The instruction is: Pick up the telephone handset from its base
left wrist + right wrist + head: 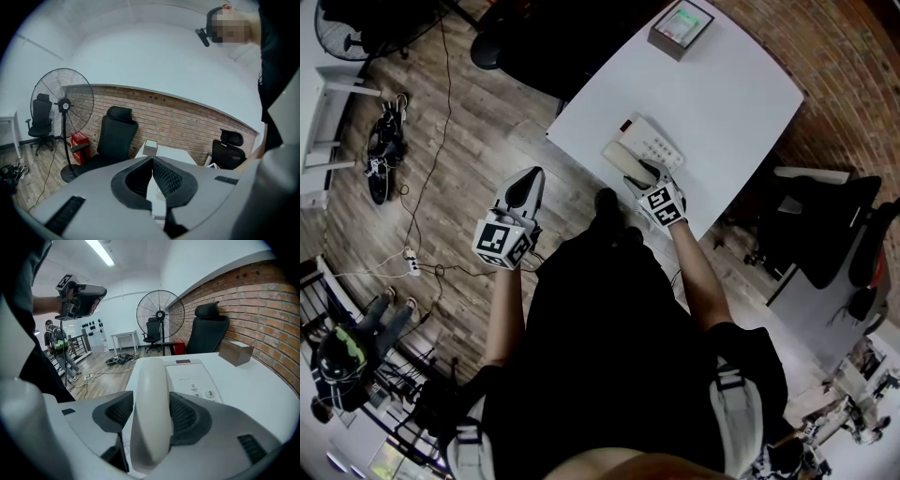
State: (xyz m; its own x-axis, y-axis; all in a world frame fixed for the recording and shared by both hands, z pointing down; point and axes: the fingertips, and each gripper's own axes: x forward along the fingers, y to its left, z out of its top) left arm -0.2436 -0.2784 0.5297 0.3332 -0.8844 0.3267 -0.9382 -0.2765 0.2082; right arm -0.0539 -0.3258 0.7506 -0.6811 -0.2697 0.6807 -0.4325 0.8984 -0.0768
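Caught mid-grab: R gripper [647, 175] clamped across telephone handset [150, 408], pads at 3 & 9 o'clock on its narrow width. Lies lengthwise 12-to-6 in right gripper view, in line w/ the jaws, apparently still seated on base [194, 376] near edge of white table [731, 94]. Next move prob. a straight lift, gripped near end leading. L gripper [525, 190] closed on nothing, held off-table at 9 o'clock of base, well apart, no part in this.
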